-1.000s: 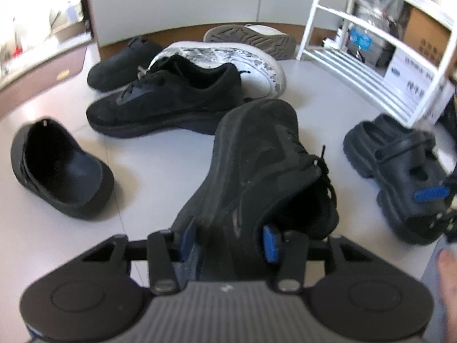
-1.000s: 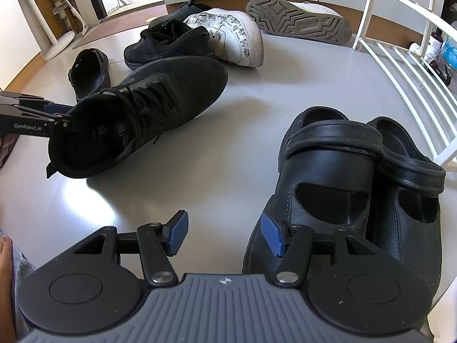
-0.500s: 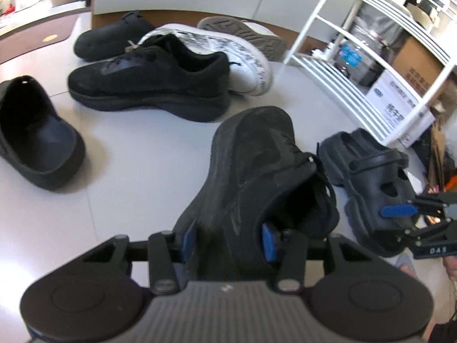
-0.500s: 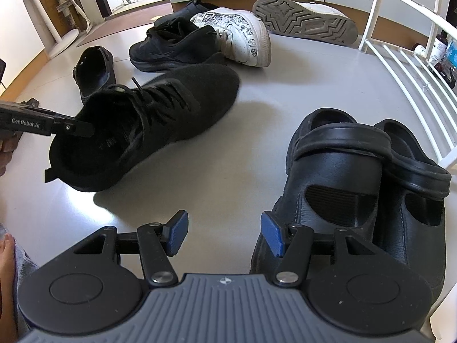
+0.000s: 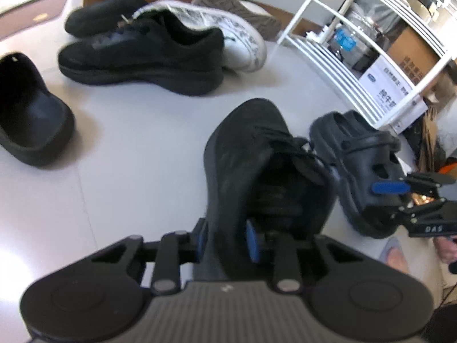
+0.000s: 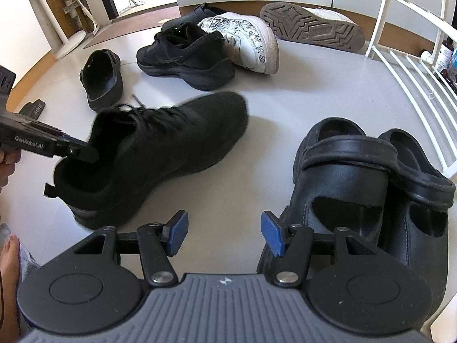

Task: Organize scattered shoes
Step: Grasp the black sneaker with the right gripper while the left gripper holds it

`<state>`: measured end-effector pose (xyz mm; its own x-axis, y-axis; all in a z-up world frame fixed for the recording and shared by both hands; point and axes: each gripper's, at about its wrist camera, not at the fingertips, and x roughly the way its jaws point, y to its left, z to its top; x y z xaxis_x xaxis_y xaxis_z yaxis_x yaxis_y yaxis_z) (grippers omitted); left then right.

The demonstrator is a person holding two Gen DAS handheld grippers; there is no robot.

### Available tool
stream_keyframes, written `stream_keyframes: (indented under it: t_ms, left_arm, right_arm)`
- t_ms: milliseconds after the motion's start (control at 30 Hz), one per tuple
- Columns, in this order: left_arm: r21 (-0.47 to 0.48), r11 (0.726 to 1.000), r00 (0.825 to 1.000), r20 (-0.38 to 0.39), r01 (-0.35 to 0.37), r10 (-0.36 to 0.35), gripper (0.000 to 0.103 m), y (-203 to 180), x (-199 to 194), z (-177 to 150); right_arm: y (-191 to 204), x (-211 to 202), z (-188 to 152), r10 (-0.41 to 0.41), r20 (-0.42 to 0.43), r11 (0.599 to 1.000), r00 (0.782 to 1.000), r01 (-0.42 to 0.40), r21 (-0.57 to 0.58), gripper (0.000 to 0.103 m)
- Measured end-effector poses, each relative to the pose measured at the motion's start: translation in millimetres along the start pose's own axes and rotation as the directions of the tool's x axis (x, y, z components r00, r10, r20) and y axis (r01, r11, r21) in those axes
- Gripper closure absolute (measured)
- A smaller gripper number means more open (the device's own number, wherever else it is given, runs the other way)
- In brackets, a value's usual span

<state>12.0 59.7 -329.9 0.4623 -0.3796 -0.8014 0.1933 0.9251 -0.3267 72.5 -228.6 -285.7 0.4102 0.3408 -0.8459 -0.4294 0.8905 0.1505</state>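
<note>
Your left gripper (image 5: 225,241) pinches the sneaker (image 5: 257,171) by its heel collar for carrying, while your right gripper (image 6: 224,233) hovers wide open and empty, the clogs (image 6: 357,188) just ahead to its right.

Clamped in the left tool (image 5: 225,243) is a black sneaker (image 6: 160,148) of matt, rough, suede-like cloth. Just beside the right tool (image 6: 224,235), the black clogs (image 6: 357,188) look like smooth, glossy rubber. The floor (image 6: 285,108) ahead is smooth and faintly shiny.
</note>
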Motion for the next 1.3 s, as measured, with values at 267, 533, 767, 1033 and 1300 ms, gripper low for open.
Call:
stream_keyframes:
  t_ms: [267, 533, 767, 1033, 1300]
  left_arm:
    - [0.008, 1.0, 0.999, 0.044, -0.029, 0.028, 0.055, 1, -17, 2]
    - [-0.011, 0.999, 0.996, 0.081, -0.045, 0.045, 0.053, 4, -31, 3]
    - [-0.033, 0.998, 0.993, 0.104, -0.056, 0.059, 0.052, 10, -35, 5]
    - [-0.048, 0.996, 0.993, 0.091, -0.072, 0.076, 0.051, 14, -35, 4]
    - [-0.05, 0.996, 0.993, 0.083, -0.074, 0.078, 0.05, 15, -33, 2]
  right_arm:
    - [6, 4, 10, 0.031, 0.008, 0.999, 0.999, -0.031, -0.021, 0.041]
    - [23, 12, 28, 0.16, 0.005, 0.987, 0.987, -0.16, 0.025, 0.041]
    - [32, 22, 33, 0.188, -0.004, 0.982, 0.982, -0.188, -0.027, 0.041]
    - [43, 33, 38, 0.22, -0.016, 0.971, 0.975, -0.221, -0.087, 0.048]
    - [53, 45, 44, 0.251, -0.029, 0.956, 0.967, -0.253, -0.146, 0.066]
